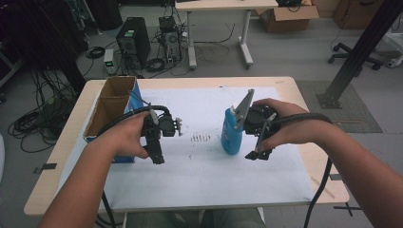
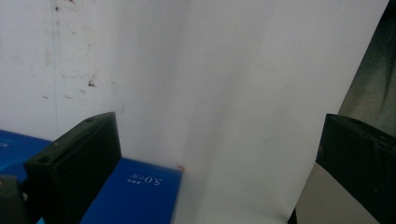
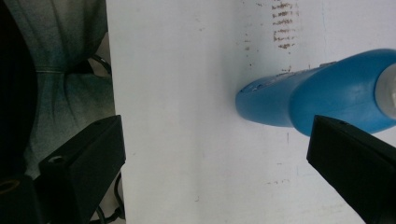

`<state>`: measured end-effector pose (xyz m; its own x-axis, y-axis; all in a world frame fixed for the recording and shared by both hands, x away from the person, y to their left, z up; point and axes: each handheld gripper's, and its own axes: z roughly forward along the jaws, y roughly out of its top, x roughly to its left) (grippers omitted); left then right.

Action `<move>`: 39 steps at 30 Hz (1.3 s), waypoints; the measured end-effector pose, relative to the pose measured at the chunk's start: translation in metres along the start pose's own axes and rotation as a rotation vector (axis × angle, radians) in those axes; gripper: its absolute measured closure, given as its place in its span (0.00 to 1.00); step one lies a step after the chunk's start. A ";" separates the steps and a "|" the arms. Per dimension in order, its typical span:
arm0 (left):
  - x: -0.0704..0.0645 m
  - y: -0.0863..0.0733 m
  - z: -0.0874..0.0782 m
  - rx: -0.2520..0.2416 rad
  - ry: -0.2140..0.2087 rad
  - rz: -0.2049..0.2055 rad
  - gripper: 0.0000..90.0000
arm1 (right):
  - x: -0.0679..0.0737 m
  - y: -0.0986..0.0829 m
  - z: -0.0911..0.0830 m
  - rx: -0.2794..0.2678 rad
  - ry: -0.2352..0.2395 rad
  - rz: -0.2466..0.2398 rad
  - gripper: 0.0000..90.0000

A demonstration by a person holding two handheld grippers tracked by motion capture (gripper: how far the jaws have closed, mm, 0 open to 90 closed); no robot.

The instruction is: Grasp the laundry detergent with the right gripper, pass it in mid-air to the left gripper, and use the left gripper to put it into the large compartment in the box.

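A blue bottle (image 1: 231,134) stands upright on the white paper sheet (image 1: 199,171), just left of my right gripper (image 1: 259,154). That gripper points down at the sheet with its jaws apart and nothing between them. In the right gripper view the bottle (image 3: 327,98) lies beyond the right jaw, outside the open right gripper (image 3: 215,135). My left gripper (image 1: 158,159) also points down, open and empty, beside an open cardboard box (image 1: 114,102) with blue sides. The left gripper view has the left gripper (image 2: 219,135) over bare paper, with the blue box (image 2: 135,191) by its left jaw.
Small dark marks (image 1: 199,137) dot the paper between the grippers. The wooden table's front edge (image 1: 190,206) is close to the person. Beyond the table are a computer tower (image 1: 133,40), tangled cables, another desk and a black post (image 1: 361,47).
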<state>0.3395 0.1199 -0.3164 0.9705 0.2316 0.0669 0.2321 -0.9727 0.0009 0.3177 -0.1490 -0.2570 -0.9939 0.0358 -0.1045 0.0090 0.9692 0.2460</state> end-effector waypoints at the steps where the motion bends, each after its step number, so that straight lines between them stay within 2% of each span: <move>1: 0.000 0.000 -0.001 0.003 -0.002 0.002 0.00 | 0.001 -0.003 0.002 -0.005 -0.010 0.016 0.05; 13: -0.011 0.000 -0.010 -0.016 0.004 0.024 0.00 | 0.008 -0.025 0.014 -0.033 -0.034 0.128 0.05; 17: -0.014 -0.001 -0.011 0.004 0.015 0.037 0.00 | 0.009 -0.030 0.019 -0.050 -0.039 0.162 0.05; 21: -0.017 -0.001 -0.012 0.005 0.013 0.040 0.00 | 0.009 -0.034 0.024 -0.057 -0.053 0.190 0.05; 27: -0.024 -0.003 -0.013 0.016 0.012 0.047 0.00 | 0.010 -0.042 0.031 -0.101 -0.072 0.253 0.05; 39: -0.030 -0.006 -0.016 0.002 0.013 0.056 0.00 | 0.013 -0.054 0.053 -0.198 -0.124 0.353 0.04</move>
<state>0.3077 0.1181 -0.3027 0.9811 0.1763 0.0799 0.1773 -0.9841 -0.0055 0.3104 -0.1882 -0.3225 -0.9126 0.3980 -0.0931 0.3132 0.8272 0.4665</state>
